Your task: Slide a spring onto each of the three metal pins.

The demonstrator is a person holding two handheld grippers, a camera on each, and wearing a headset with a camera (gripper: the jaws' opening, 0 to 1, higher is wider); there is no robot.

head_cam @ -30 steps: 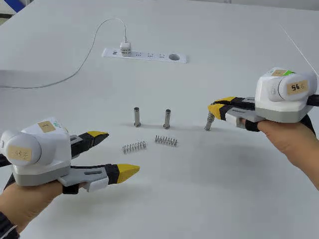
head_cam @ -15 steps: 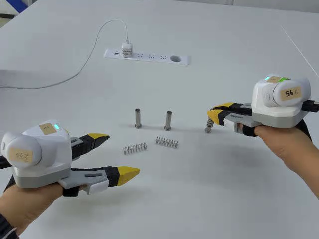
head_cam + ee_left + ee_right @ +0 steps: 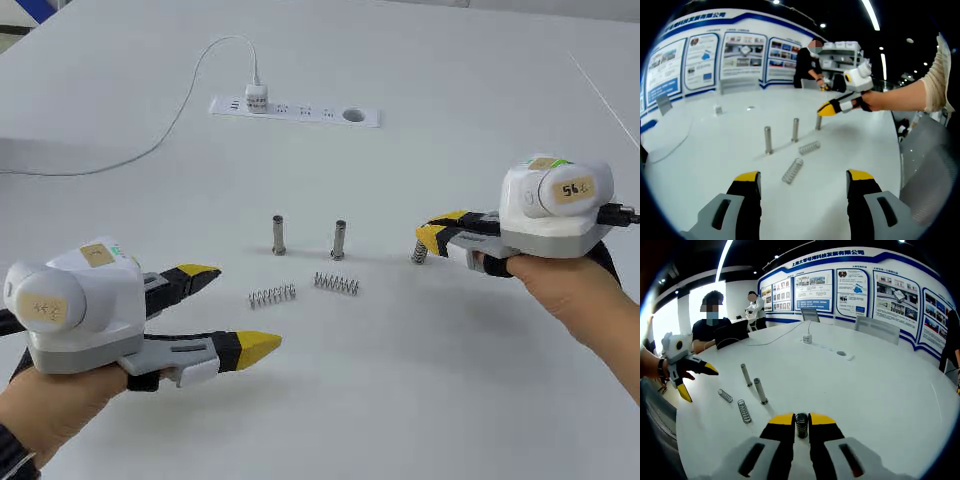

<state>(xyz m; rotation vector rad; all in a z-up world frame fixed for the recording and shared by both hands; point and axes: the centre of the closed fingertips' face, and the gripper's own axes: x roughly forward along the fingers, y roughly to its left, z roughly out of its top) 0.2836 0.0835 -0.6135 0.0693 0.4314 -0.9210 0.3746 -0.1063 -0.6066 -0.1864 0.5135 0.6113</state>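
Viewing the bench through the headset camera, I see three short metal pins standing upright in a row on the white table. Each is a plain grey cylinder with a small flared foot. The left pin and the middle pin are bare. The right pin carries the third spring, a dark coil of close turns that sits around its shaft, as the right gripper view shows.

The right gripper lies nearly level. Its yellow-tipped jaws are clenched on the third spring, one tip on each side of the coil.

Two loose springs lie flat on the table just in front of the bare pins. The left spring lies before the left pin and the right spring before the middle pin. They are apart from each other and touch neither pin. Both are thin coils of silvery wire.

The left gripper hovers to the left and nearer to me, well apart from the pins, with its jaws released and spread wide. In the left gripper view the jaws frame the left spring from a distance.

Behind the pins, well apart, a white power strip lies on the table. A white charger is plugged into it, and a white cable runs off to the left.
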